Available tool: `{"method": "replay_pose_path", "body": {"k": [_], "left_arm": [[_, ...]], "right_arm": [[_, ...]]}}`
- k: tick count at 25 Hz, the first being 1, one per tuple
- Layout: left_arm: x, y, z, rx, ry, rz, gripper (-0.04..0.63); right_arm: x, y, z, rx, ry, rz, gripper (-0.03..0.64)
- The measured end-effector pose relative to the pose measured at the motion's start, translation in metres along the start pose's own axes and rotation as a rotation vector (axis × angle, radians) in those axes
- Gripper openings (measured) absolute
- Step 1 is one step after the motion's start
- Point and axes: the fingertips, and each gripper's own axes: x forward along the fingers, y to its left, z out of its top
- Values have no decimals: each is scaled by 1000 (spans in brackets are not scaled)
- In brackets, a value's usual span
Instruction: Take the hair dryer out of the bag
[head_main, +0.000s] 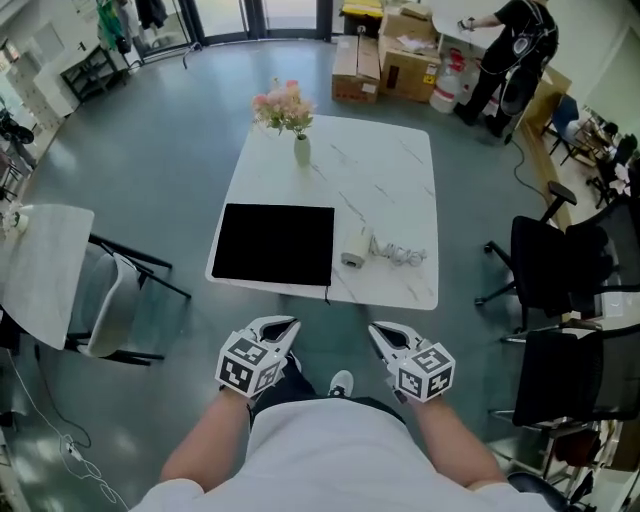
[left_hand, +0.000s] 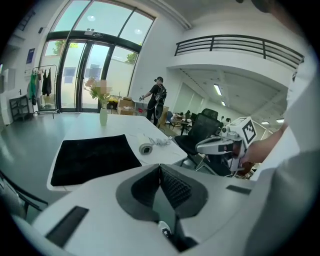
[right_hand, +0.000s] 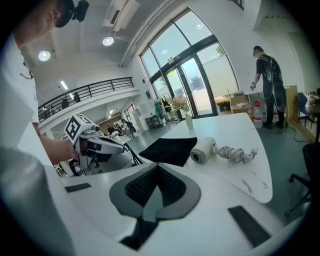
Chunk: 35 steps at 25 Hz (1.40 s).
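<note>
A flat black bag (head_main: 273, 244) lies on the near left part of the white marble table (head_main: 390, 170). The white hair dryer (head_main: 356, 250) lies on the tabletop just right of the bag, its coiled cord (head_main: 402, 255) trailing to the right. My left gripper (head_main: 290, 325) and right gripper (head_main: 376, 331) hover side by side short of the table's near edge, both shut and empty. The left gripper view shows the bag (left_hand: 92, 157) and the dryer (left_hand: 146, 148) ahead. In the right gripper view the dryer (right_hand: 202, 152) sits beside the bag (right_hand: 170, 150).
A vase of flowers (head_main: 300, 148) stands at the table's far side. A white chair (head_main: 60, 290) is at the left and black office chairs (head_main: 555, 270) at the right. A person (head_main: 515, 50) stands by cardboard boxes (head_main: 400, 55) at the back.
</note>
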Motion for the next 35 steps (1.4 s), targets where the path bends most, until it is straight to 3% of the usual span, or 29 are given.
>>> {"method": "replay_pose_path", "body": {"k": [7,19,35], "left_arm": [[-22,16,7,-14,-27,35,17],[-45,44,21,58,-27,-73,17],[-61,53,15,71,-36,-87,17]], "right_arm": [[-3,16,10,26,-10,-25,15],[29,49,24,59,-66,-133,15],[39,63,14,31,-19,-145,15]]}}
